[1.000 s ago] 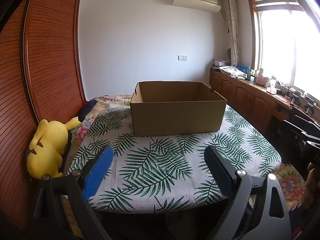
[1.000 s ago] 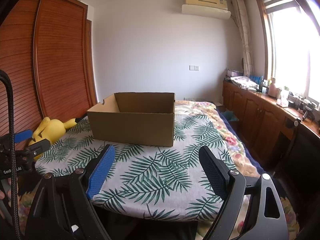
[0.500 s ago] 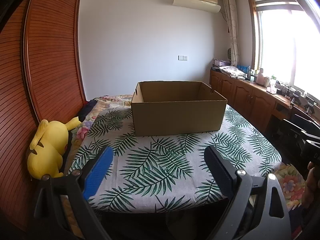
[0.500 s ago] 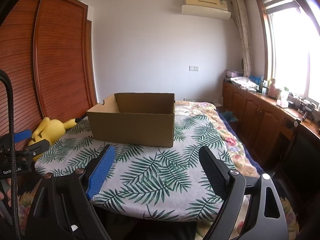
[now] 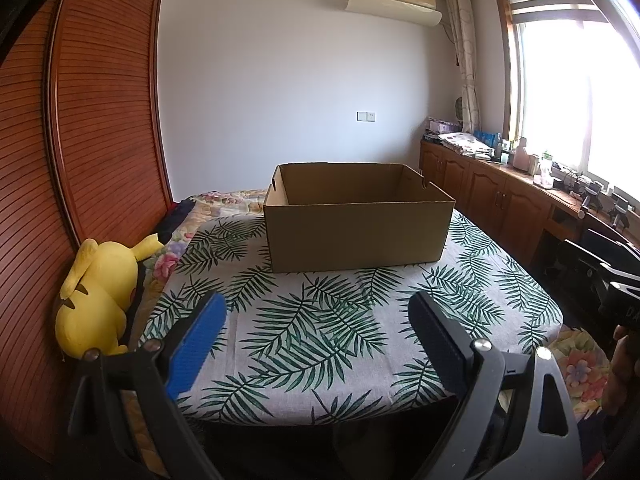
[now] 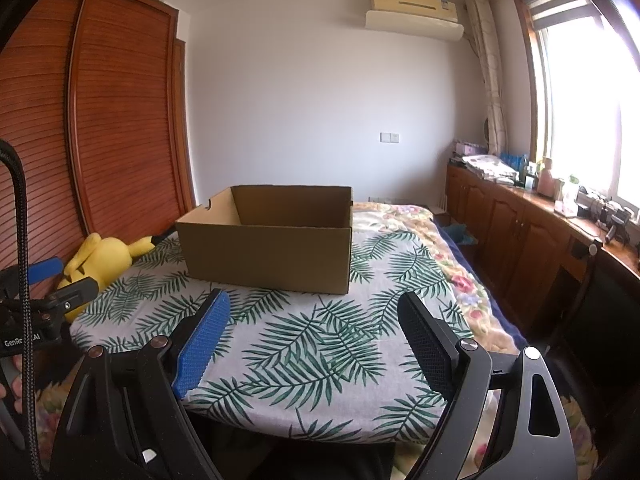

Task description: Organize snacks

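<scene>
An open brown cardboard box [image 5: 356,236] stands on a table with a palm-leaf cloth [image 5: 320,328]; its inside looks empty from here. It also shows in the right wrist view [image 6: 268,256]. No snacks are in view. My left gripper [image 5: 316,320] is open and empty, held in front of the table's near edge, well short of the box. My right gripper [image 6: 312,316] is open and empty, also near the front edge. The left gripper shows at the left edge of the right wrist view [image 6: 60,284].
A yellow plush toy [image 5: 100,296] lies left of the table against a wooden slatted wardrobe [image 5: 92,140]. A floral bedspread [image 6: 404,216] lies behind the table. Wooden cabinets [image 5: 500,200] with clutter run along the right wall under the window.
</scene>
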